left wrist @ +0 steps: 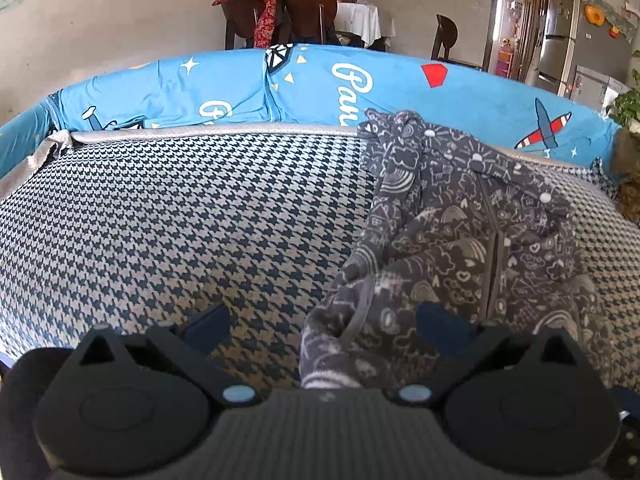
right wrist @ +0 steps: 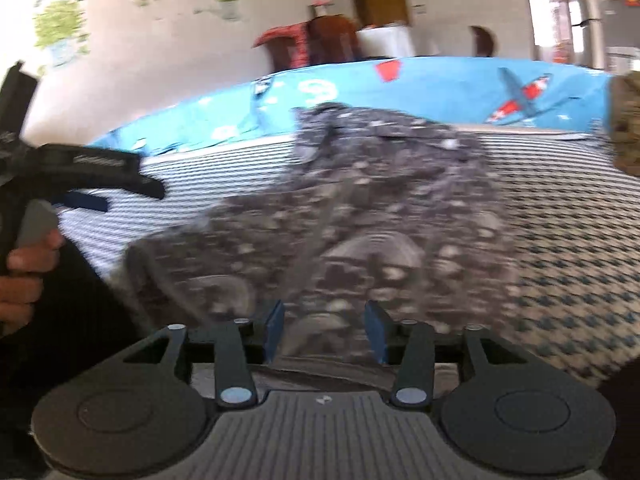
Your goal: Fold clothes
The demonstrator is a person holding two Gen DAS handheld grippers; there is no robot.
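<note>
A grey fleece garment [left wrist: 460, 232] printed with white rainbows and clouds lies crumpled on the houndstooth cushion [left wrist: 180, 220], zip facing up. My left gripper [left wrist: 324, 320] stands open wide, and a striped cuff [left wrist: 328, 376] of the garment lies between its fingers without touching the pads. In the right wrist view the garment [right wrist: 360, 208] is blurred. My right gripper [right wrist: 326, 332] hovers over its near edge with its blue pads apart and cloth showing in the gap. The left gripper [right wrist: 132, 192] and the hand holding it [right wrist: 24, 272] show at the left edge.
A blue cartoon-print sheet [left wrist: 360, 80] covers the backrest behind the cushion. The left half of the cushion [right wrist: 560, 260] carries nothing. Dark chairs [left wrist: 308, 12] and a white-clothed table [left wrist: 364, 20] stand beyond, and a leafy plant [left wrist: 628, 108] is at the far right.
</note>
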